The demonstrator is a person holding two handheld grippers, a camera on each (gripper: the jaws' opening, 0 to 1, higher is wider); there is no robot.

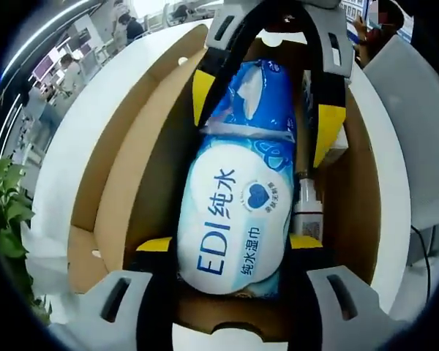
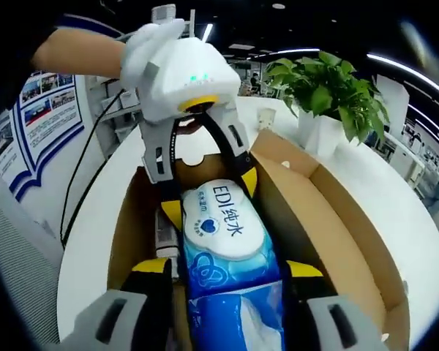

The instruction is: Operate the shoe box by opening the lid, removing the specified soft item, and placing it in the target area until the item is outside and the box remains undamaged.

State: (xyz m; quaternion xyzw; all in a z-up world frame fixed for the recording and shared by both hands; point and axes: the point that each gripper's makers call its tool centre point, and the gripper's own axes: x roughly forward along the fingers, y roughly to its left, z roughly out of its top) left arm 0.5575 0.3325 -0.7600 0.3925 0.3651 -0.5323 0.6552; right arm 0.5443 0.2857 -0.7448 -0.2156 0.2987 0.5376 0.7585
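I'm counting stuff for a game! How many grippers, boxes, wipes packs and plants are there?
Grippers: 2, left gripper, right gripper
Cardboard box: 1
Wipes pack: 1
Potted plant: 1
Total: 5

The wet wipes pack (image 1: 238, 212) hides most of the shoe box (image 1: 124, 183) floor, and a small white item (image 1: 307, 208) beside it is too covered to identify. In the right gripper view the pack's near end runs off the bottom edge
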